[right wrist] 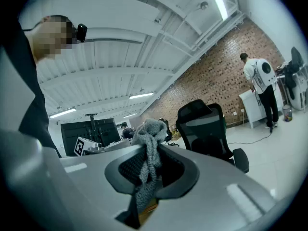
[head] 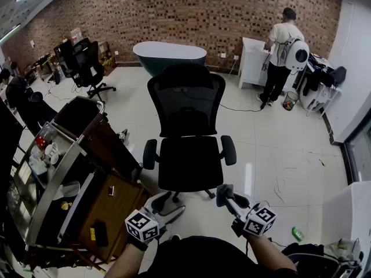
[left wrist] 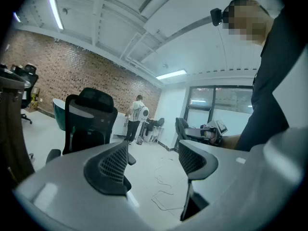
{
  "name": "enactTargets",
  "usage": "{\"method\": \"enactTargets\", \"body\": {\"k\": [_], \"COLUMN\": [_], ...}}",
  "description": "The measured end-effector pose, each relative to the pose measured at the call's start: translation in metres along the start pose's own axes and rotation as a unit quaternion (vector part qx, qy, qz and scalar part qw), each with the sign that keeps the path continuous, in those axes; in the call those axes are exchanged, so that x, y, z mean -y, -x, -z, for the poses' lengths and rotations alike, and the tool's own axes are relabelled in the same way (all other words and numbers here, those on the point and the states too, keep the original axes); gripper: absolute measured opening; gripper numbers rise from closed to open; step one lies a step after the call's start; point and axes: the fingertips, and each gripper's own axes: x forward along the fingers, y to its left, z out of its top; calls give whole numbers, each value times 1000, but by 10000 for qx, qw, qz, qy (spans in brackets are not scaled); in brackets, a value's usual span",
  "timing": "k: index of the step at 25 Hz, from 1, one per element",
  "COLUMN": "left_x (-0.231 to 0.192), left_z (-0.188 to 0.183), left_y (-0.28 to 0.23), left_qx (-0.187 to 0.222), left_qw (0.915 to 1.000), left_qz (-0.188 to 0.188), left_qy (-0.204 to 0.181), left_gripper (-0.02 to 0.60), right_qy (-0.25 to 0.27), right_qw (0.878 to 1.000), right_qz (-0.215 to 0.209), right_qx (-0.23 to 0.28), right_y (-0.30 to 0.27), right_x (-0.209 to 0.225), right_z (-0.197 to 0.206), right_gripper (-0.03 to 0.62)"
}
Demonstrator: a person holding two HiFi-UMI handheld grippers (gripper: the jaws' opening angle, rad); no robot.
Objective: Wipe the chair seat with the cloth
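Looking down on glossy pale floor tiles (head: 278,155), with a rough red brick wall (head: 203,10) at the back and a smooth dark oval tub (head: 169,54) before it. Brown wooden surface (head: 113,210) off to the left. Mid-room: black office chair (head: 186,103), mesh back, flat padded chair seat (head: 190,162). Left claw (left wrist: 154,163) gaping wide, nothing between its ribbed pads. Right claw (right wrist: 153,167) clamped tight on the cloth (right wrist: 147,138), grey, fuzzy, knitted and bunched, hovering short of the seat's front edge, apart from it.
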Motion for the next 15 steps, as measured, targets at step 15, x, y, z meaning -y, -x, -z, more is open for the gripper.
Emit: {"method": "enactTargets", "body": {"k": [15], "left_x": [-8], "left_z": [0], "left_y": [-22], "left_qx": [-52], "left_qw": [9999], "left_qz": [-154], "left_qy": [-37], "left_gripper": [353], "right_qy": [-59], "right_qw": [9997], "right_qz": [-188], "right_qx": [-107], "right_y": [-9], "right_x": [25], "right_z": [3], "right_gripper": [49]}}
